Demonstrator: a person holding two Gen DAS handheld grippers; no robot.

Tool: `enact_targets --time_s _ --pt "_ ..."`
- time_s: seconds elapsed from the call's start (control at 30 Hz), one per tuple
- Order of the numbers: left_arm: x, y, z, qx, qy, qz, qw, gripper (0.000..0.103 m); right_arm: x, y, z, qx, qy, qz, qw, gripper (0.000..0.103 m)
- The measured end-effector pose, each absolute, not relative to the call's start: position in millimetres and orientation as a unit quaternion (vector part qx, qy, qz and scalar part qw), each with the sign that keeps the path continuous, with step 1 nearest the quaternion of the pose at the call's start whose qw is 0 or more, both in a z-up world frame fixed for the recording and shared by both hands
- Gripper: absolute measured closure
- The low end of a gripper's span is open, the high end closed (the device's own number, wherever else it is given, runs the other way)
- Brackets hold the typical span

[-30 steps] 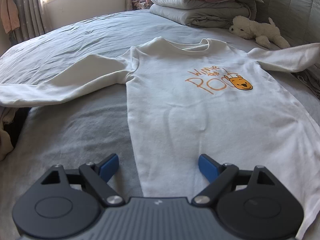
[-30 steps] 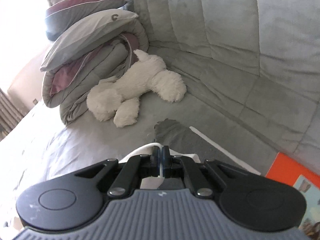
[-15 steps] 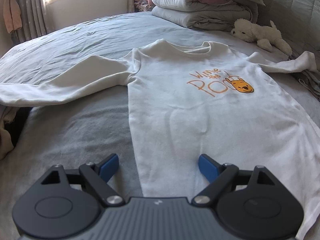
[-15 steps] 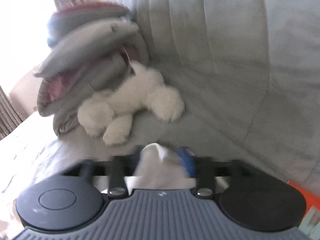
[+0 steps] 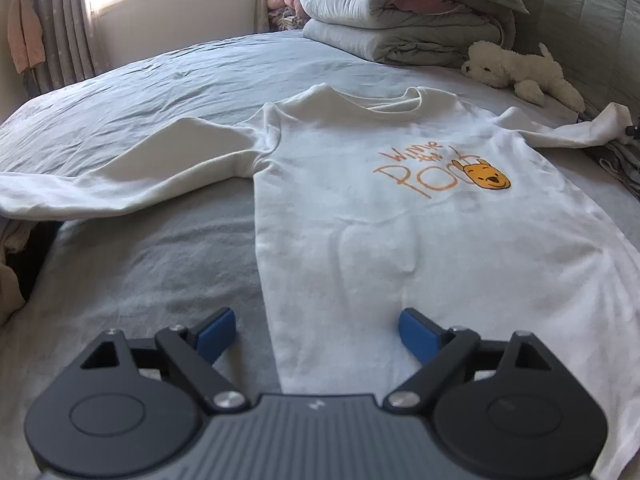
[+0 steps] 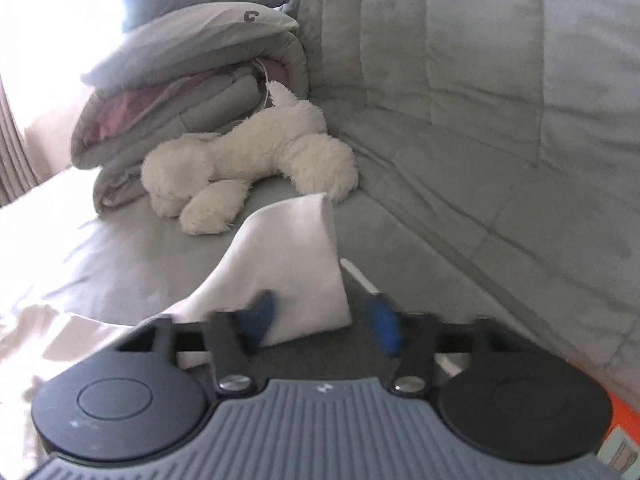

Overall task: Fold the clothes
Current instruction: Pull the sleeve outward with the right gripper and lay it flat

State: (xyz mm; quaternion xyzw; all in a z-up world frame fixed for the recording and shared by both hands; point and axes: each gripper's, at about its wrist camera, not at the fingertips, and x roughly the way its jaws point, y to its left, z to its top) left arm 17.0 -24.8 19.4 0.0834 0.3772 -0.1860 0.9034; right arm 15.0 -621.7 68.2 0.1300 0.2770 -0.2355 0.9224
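White long-sleeved shirt (image 5: pixel 400 216) spread front-up on grey bed (image 5: pixel 160 264), sleeves out to both sides. Left gripper (image 5: pixel 316 330) wide apart, empty, over shirt's lower edge. Right gripper (image 6: pixel 324 318) closing, blurred, pads apart around sleeve cuff (image 6: pixel 296 276), not pressing. Plush dog (image 6: pixel 248 160) beside folded bedding (image 6: pixel 192 92).

Left tool (image 5: pixel 316 330) jaws wide; right tool (image 6: pixel 322 320) jaws closing, blurred.
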Motion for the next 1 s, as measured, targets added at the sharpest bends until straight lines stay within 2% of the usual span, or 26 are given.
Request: enact_targets --time_s 0.07,0.33,0.53,0.67,0.7,0.73,0.83,0.93,1.0 --pt "17 -25 20 0.082 0.378 -0.186 0.903 0.013 17 -615 78 0.110 0.274 -0.247 0.923 0.098" --pt "18 -22 22 0.074 0.384 -0.181 0.902 0.013 -27 -609 132 0.174 0.239 -0.253 0.921 0.100" --pt "17 -22 22 0.074 0.385 -0.182 0.902 0.013 -12 -620 71 0.147 0.326 -0.304 0.883 0.099" --pt "18 -19 23 0.066 0.390 -0.181 0.900 0.013 -16 -615 53 0.130 0.320 -0.341 0.874 0.103" --pt "19 -17 24 0.060 0.392 -0.180 0.900 0.013 -19 -613 59 0.128 0.309 -0.356 0.873 0.101" --pt "19 -16 25 0.054 0.394 -0.179 0.900 0.013 -23 -609 66 0.119 0.297 -0.368 0.873 0.086" --pt "19 -8 30 0.031 0.398 -0.174 0.900 0.013 -34 -588 91 0.081 0.264 -0.365 0.889 0.085" --pt "19 0 34 0.008 0.401 -0.166 0.901 0.013 -42 -555 106 0.076 0.262 -0.305 0.912 0.075" --pt "19 4 36 -0.002 0.402 -0.160 0.902 0.013 -42 -525 106 0.074 0.273 -0.250 0.926 0.074"
